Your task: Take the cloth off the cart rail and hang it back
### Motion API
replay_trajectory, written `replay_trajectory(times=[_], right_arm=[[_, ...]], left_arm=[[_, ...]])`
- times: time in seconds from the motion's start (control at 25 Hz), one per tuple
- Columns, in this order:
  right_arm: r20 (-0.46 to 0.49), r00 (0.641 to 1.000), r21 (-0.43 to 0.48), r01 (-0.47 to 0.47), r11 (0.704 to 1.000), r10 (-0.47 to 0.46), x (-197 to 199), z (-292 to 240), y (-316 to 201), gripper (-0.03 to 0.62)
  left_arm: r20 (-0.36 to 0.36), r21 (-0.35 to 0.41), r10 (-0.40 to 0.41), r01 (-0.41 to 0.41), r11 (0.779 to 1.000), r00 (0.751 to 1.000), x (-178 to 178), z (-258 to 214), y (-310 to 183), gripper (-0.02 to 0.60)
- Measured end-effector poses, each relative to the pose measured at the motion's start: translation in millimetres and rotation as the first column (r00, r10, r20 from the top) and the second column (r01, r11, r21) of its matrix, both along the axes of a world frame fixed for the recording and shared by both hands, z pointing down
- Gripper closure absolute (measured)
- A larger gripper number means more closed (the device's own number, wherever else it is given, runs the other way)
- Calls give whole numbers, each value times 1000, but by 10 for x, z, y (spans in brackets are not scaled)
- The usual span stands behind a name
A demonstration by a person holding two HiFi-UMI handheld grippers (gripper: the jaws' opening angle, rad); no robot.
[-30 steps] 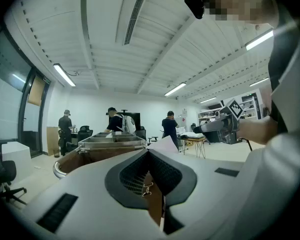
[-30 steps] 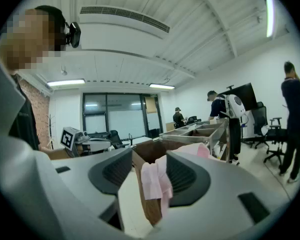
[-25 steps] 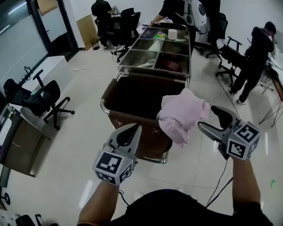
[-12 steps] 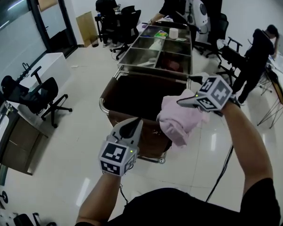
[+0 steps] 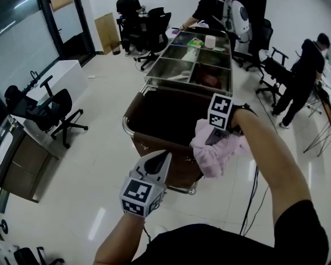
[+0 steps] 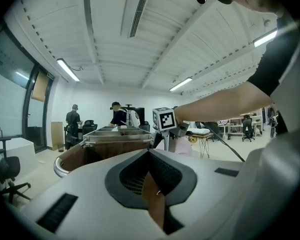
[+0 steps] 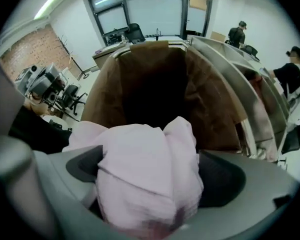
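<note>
A crumpled pink cloth (image 5: pixel 216 152) lies bunched over the near right corner of the brown cart's rail (image 5: pixel 127 127). My right gripper (image 5: pixel 213 139) points steeply down onto it, its marker cube on top. Its jaws have just been opening and now stand wide. In the right gripper view the cloth (image 7: pixel 145 179) fills the gap between them, over the cart's dark bin (image 7: pixel 155 91). My left gripper (image 5: pixel 162 159) is shut and empty, level, just in front of the cart's near side. The left gripper view shows the rail (image 6: pixel 60 165) and the right gripper (image 6: pixel 167 133) ahead.
Beyond the bin the cart carries steel tray compartments (image 5: pixel 179 69). Three people stand at the back and right. Office chairs (image 5: pixel 55 112) and a desk stand to the left. A black cable (image 5: pixel 251 195) runs over the glossy floor on the right.
My right gripper swung from the right of the cloth up and over it, tipping to point down onto it with the jaws wider. The left gripper sank slightly. The cloth stays on the rail.
</note>
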State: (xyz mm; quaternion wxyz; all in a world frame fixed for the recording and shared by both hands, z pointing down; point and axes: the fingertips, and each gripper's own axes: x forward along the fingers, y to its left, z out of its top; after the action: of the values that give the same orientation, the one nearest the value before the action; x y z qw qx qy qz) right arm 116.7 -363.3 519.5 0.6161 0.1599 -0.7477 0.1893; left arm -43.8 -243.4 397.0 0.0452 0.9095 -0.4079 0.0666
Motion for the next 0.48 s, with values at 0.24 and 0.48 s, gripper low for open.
replay_trajectory(times=[0.24, 0.48], right_arm=[[-236, 972, 3, -13, 1000, 13, 118, 262, -66, -11], [-340, 940, 77, 71, 994, -41, 39, 239, -97, 334]], left_arm=[[-12, -20, -15, 15, 1000, 1000, -87, 89, 63, 581], [-2, -29, 3, -3, 1000, 1000, -47, 144, 164, 581]])
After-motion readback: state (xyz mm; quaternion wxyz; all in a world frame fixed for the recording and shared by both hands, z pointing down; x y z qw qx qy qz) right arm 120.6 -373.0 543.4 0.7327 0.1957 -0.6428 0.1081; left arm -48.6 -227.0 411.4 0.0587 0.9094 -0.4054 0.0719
